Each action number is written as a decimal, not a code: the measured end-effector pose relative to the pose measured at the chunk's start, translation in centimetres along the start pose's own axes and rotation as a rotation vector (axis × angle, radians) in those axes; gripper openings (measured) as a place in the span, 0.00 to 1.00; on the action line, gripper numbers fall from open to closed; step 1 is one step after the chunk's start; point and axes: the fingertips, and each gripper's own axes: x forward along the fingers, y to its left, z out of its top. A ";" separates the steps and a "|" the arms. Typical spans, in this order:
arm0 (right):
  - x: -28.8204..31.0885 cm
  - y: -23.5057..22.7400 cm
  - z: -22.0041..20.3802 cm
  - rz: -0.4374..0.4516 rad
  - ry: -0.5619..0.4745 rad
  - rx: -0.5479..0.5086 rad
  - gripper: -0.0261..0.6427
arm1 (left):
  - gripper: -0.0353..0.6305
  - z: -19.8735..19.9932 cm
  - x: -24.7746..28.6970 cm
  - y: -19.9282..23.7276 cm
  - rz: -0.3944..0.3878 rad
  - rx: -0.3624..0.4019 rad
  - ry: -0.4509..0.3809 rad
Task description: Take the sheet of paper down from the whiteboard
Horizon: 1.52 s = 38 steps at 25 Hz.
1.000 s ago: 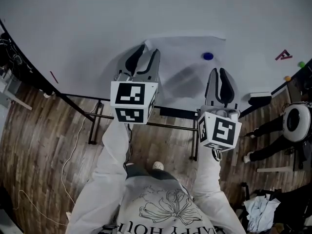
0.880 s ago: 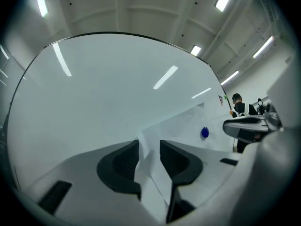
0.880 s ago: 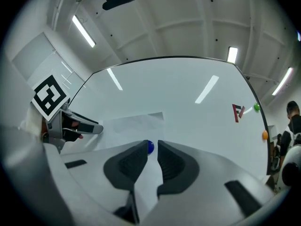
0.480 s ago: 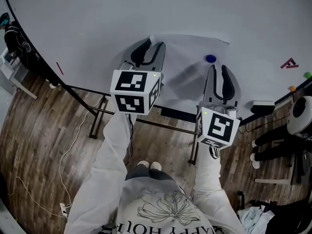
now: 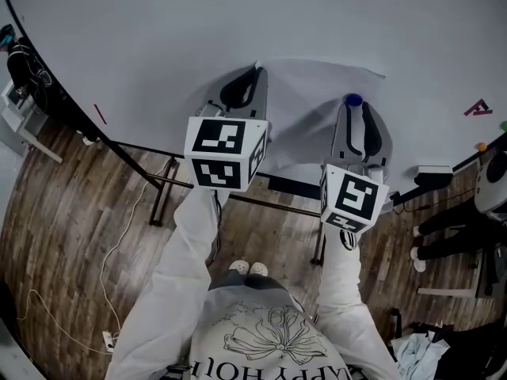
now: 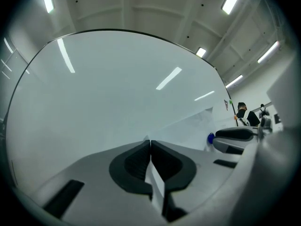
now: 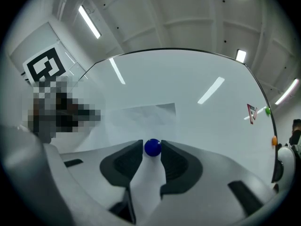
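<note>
Sheet of paper (image 5: 313, 105) lies flat against whiteboard (image 5: 142, 38), with a blue magnet (image 7: 152, 147) on it near its right edge. Left gripper (image 6: 150, 144): jaws closing, pinching the sheet's left edge. Right gripper (image 7: 152, 150): jaws opening, spread just wider than the magnet, which sits between their tips.

Bystander (image 5: 450, 215) half beyond right edge

White whiteboard (image 5: 158, 46), white sheet of paper (image 5: 317, 93), deep-blue round magnet (image 5: 353, 100), red letter-shaped magnet (image 5: 478, 108), green dot (image 7: 267, 110) and orange dot (image 7: 273, 140), black-and-white square-patterned marker cubes (image 5: 226, 153), dark grey ribbed pads (image 7: 123, 166), brown wood-plank floor (image 5: 63, 228), white sleeves (image 5: 190, 275)
</note>
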 end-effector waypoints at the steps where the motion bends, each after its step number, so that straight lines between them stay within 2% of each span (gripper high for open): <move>1: 0.0 0.1 -0.1 -0.005 0.002 -0.002 0.21 | 0.07 -0.1 -0.1 0.0 -0.007 -0.011 0.003; 4: 0.1 0.1 -0.2 -0.018 0.013 -0.017 0.22 | 0.06 -0.3 -0.3 0.0 -0.019 -0.040 0.001; 13: 0.8 0.4 -0.4 -0.029 0.050 -0.041 0.24 | 0.06 -0.4 -0.5 -0.1 -0.040 -0.047 0.002; 25: 0.7 -0.6 -0.8 -0.039 0.063 -0.013 0.22 | 0.06 0.2 -0.9 0.1 -0.057 -0.065 -0.008; 31: -0.5 -2.8 -0.6 -0.093 0.042 0.014 0.22 | 0.06 0.4 -1.8 2.3 -0.015 -0.038 -0.015; 38: -0.6 -4.6 -1.9 -0.117 0.075 0.042 0.22 | 0.06 1.1 -3.8 5.1 0.031 0.003 -0.015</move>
